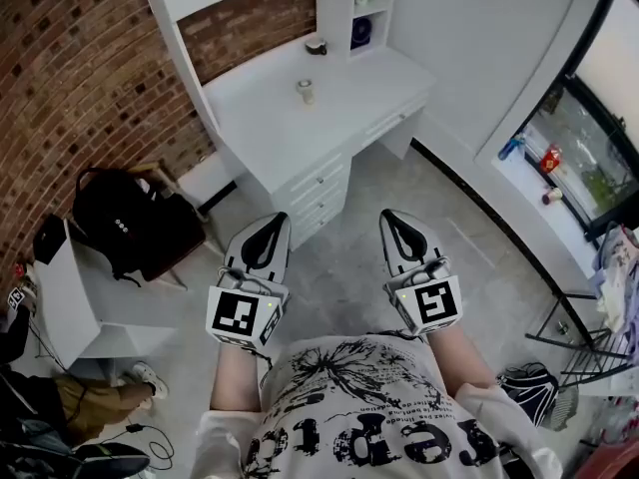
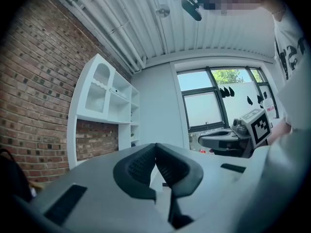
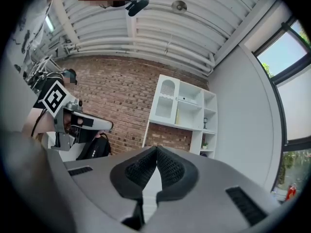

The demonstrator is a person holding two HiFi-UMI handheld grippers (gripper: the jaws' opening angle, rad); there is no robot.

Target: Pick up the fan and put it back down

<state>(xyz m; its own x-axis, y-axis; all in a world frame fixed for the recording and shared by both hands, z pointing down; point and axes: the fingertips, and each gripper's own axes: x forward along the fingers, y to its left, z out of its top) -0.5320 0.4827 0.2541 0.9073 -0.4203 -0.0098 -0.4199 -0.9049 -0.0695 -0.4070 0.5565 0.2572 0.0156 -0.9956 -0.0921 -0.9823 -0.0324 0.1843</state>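
Both claws are empty. L claw (image 1: 272,220): jaws shut tight, pads meeting at the tips, nothing btwn them. R claw (image 1: 392,216): same, pads pressed together and holding nothing. Both are held level, side by side, in front of the person's chest over bare floor.

The fan (image 1: 306,91) is prob the small pale upright thing on the white desk (image 1: 262,133). It's too small from here to be sure, and I can't make out a grille or blades. Rel. to the claws it's straight ahead past the tips and well apart from both. It sits btwn their two lines, a bit nearer L claw's. Nothing touches it. A dark small item (image 1: 317,45) sits further back on the desk, beyond the fan. A black bag (image 1: 128,223) is off to L claw's outer side, near the floor.

Handling (my guess): a small desk fan, so light, stiff plastic, smooth and maybe a bit slippery. It looks tall for its base, so a side nudge could tip it. Best hold is prob low on the body or neck, jaws across the narrow part and squeezed gently. Keep off any grille or blade area, which would be thin and could flex or crack.

One claw should do. Jaws need opening before the approach, since they're fully closed now. The task isn't started, as the fan is untouched on the desk.
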